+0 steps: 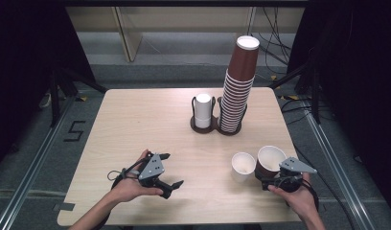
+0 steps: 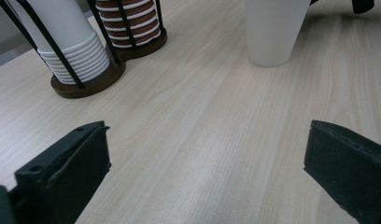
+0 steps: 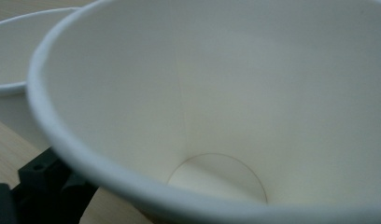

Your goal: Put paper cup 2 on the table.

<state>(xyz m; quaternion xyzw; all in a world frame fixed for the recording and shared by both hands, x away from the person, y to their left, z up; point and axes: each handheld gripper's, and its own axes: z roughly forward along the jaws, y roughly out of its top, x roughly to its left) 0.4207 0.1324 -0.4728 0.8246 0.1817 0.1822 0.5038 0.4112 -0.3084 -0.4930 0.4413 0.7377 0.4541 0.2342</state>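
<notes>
A brown paper cup (image 1: pixel 270 159) with a white inside stands near the table's right front, next to a white paper cup (image 1: pixel 243 165). My right gripper (image 1: pixel 269 180) sits at the brown cup's base with the cup between its jaws. In the right gripper view I look into that cup (image 3: pixel 226 93); one black finger (image 3: pixel 41 179) shows beside its outer wall, and I see no pad pressing on it. My left gripper (image 1: pixel 174 169) rests low over the table's left front, open and empty (image 2: pixel 205 154). It faces the white cup (image 2: pixel 272 32).
A black wire holder (image 1: pixel 216 129) at the table's far middle carries a short stack of white cups (image 1: pixel 202 111) and a tall, leaning stack of brown cups (image 1: pixel 239 91). Both stacks, white (image 2: pixel 67 37) and brown (image 2: pixel 130 23), appear in the left gripper view. Bare wood (image 1: pixel 136 124) lies between.
</notes>
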